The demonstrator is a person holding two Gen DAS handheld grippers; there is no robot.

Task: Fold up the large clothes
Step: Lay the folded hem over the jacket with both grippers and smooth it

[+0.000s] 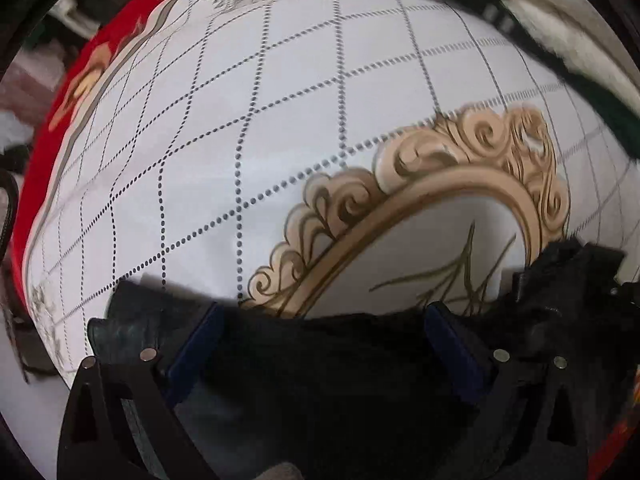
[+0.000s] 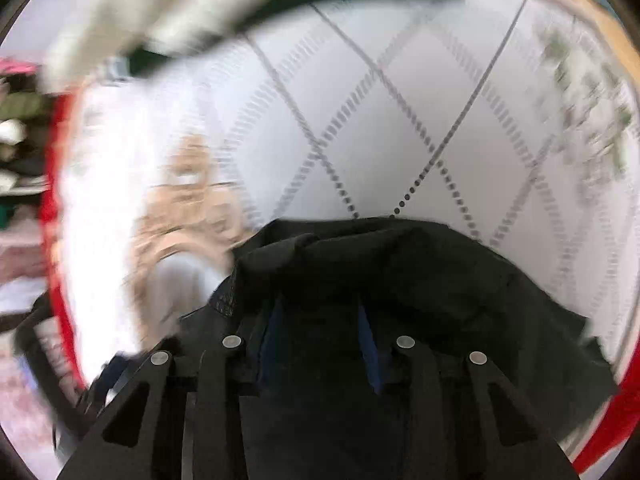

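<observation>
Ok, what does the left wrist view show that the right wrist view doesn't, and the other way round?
Only the left wrist view shows the gold scrolled oval frame print sharply, with the left hand-held gripper spread wide and black garment lying between its fingers. Only the right wrist view shows the right hand-held gripper with fingers close together, black cloth bunched over them; whether it is clamped is unclear. Much of that view is motion-blurred. Both show the white bedsheet with dotted diamond lines, its red border, and the dark green and white clothing beyond.
</observation>
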